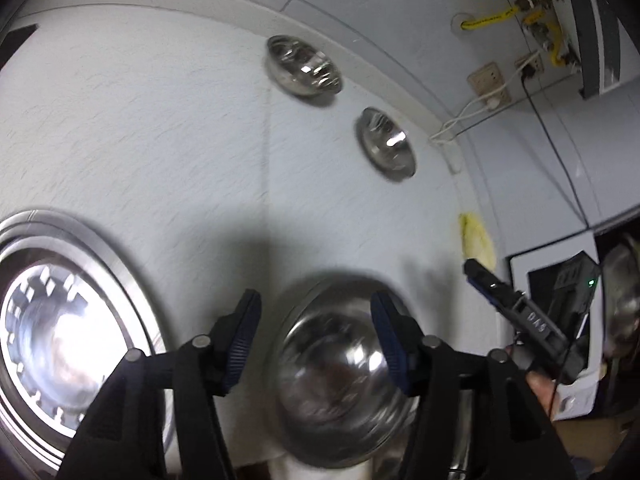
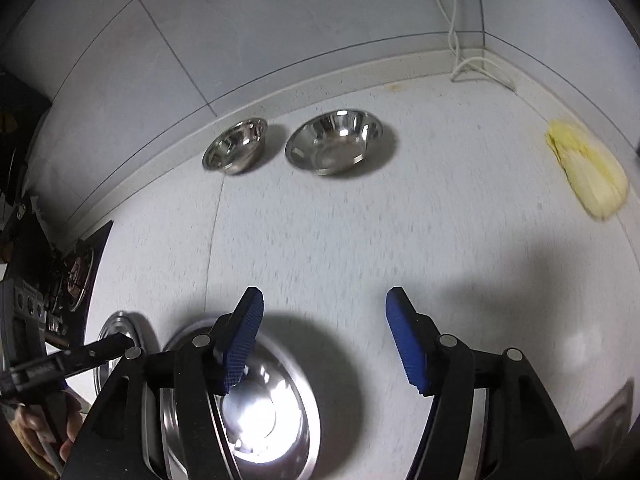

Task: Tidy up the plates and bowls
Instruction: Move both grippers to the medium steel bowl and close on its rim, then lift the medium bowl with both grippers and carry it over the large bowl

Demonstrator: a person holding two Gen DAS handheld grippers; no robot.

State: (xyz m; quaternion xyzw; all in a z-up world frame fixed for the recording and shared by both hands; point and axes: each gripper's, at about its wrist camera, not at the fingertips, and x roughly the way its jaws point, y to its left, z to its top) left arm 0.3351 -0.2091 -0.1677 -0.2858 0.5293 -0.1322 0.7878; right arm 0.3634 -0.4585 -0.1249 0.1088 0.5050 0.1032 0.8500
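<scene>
White speckled surface [image 2: 360, 240] carries everything. Near and left lies a wide steel plate [image 1: 60, 340]; just right of it a steel bowl [image 1: 336, 376] sits between the spread fingers of my left hand-held gripper [image 1: 316, 340], ungrasped. My right hand-held gripper [image 2: 324, 340] hangs wide open, empty. Two smaller bowls [image 2: 334, 146] stand far back, by the wall.

Near bowl [image 1: 340, 380]: smeared by motion, lower rim behind my left gripper [image 1: 316, 344]. Large plate [image 1: 60, 340]: cut by the frame's left edge. Right-edge steel object [image 1: 620, 300]: cropped, unidentifiable to me. Plate [image 2: 256, 412]: partly hidden behind my right gripper [image 2: 324, 344].
</scene>
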